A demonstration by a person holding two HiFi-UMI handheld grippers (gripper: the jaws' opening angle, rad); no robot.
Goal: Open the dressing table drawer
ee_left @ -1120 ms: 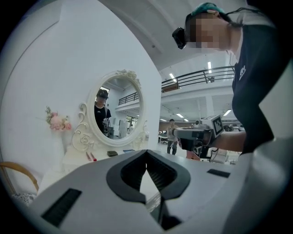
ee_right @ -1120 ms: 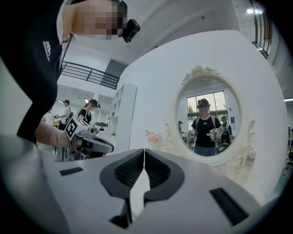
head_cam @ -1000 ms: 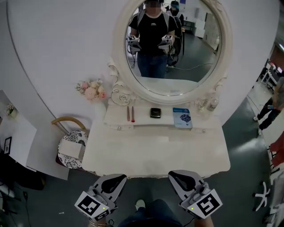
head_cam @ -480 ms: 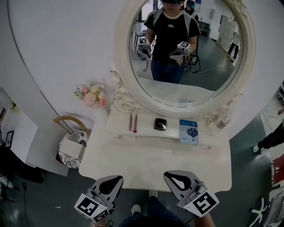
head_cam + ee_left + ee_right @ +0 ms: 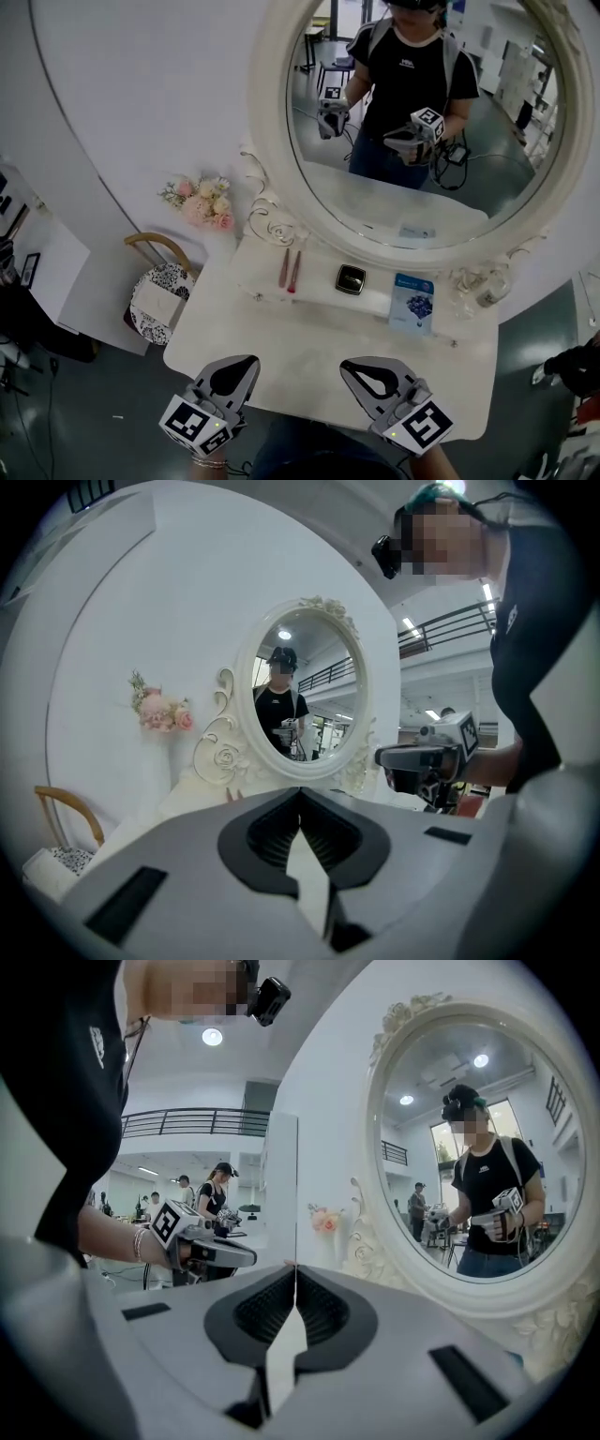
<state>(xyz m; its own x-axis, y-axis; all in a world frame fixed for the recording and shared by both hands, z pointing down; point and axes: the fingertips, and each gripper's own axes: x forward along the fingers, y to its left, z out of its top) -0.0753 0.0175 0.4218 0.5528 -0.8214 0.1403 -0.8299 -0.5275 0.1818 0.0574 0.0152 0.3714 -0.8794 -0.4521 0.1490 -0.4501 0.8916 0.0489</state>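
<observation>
White dressing table seen from above, an empty tool in each hand, the drawer not yet touched.

The left tool (image 5: 246, 364) and right tool (image 5: 354, 367) hover side by side at 6 o'clock over the near edge of the tabletop (image 5: 309, 339). Each has its jaws together on nothing, probably carried that way until a handle is chosen. The drawer is not plainly in view. Its front likely sits below that near edge, hidden from above, so the task looks to be at the approach. At 12 o'clock an oval mirror (image 5: 274, 141) rises behind a raised shelf (image 5: 319, 292). The shelf holds two brushes (image 5: 289, 270), a black compact (image 5: 351, 278) and a blue packet (image 5: 411, 302), all well back, so the middle of the tabletop is bare. A chair (image 5: 157, 295) at 9 o'clock stands just beside the table's left end. The floor (image 5: 103, 412) toward 7 o'clock looks open for drawing back.
</observation>
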